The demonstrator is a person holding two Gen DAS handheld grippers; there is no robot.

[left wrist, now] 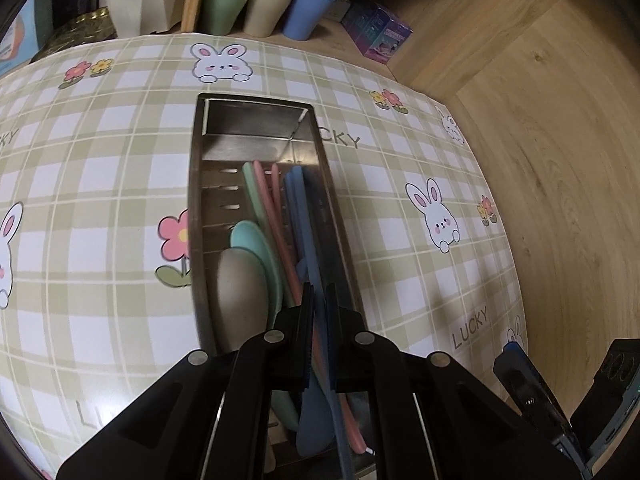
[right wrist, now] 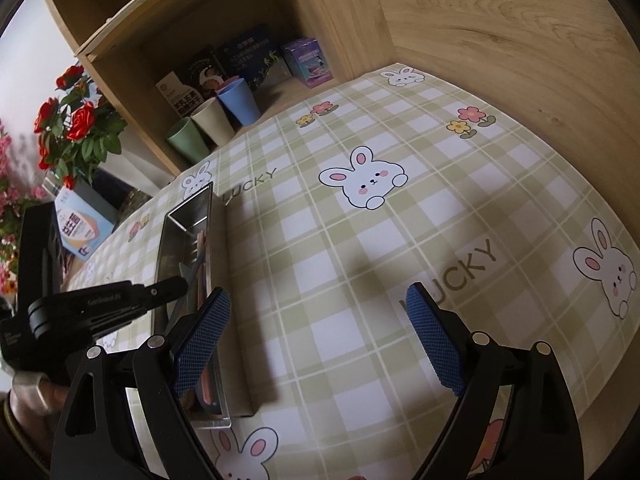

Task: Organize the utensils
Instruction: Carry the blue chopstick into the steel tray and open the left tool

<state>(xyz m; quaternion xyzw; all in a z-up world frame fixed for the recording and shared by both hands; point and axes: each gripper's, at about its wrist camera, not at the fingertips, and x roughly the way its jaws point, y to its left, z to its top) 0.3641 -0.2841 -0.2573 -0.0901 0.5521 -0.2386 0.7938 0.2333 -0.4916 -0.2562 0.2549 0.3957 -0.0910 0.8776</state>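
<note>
A long steel tray (left wrist: 194, 208) lies on the checked bunny tablecloth (left wrist: 100, 184). In it lie a beige spoon (left wrist: 240, 292), a mint spoon (left wrist: 256, 240) and pink handles (left wrist: 269, 208). My left gripper (left wrist: 319, 294) is over the tray's near end, shut on a thin blue utensil handle (left wrist: 298, 200) that slants down into the tray. In the right wrist view the tray (right wrist: 188, 208) is at the left, with the left gripper (right wrist: 160, 294) above it. My right gripper (right wrist: 318, 296) stands open and holds nothing over the cloth, to the right of the tray.
Green (left wrist: 224, 4), beige (left wrist: 266, 6) and blue (left wrist: 308, 12) cups stand in a wooden shelf behind the cloth, with boxes (left wrist: 376, 34) beside them. A wooden wall (right wrist: 500, 40) borders the table's right side. Red flowers (right wrist: 76, 128) stand at the far left.
</note>
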